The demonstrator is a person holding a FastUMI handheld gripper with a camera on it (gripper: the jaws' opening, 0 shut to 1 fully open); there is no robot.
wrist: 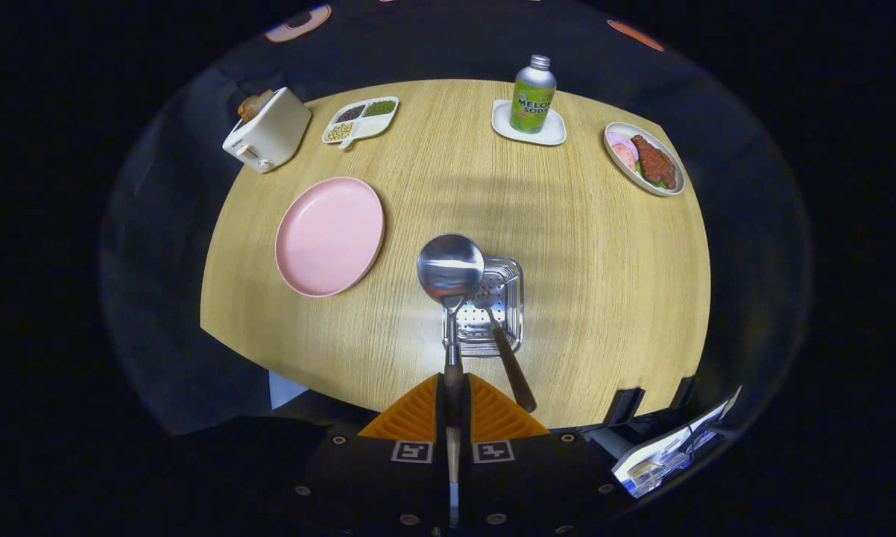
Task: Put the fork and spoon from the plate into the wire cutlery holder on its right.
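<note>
Spoon (450,270): shiny round bowl, handle clamped in claw (453,395).

The green bottle (533,95) on the white coaster reads, seemingly, "MELON SODA"

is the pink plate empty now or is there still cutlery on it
Empty: the pink plate shows bare. The fork stands in the wire holder, and the tool is shut on the spoon.
</note>
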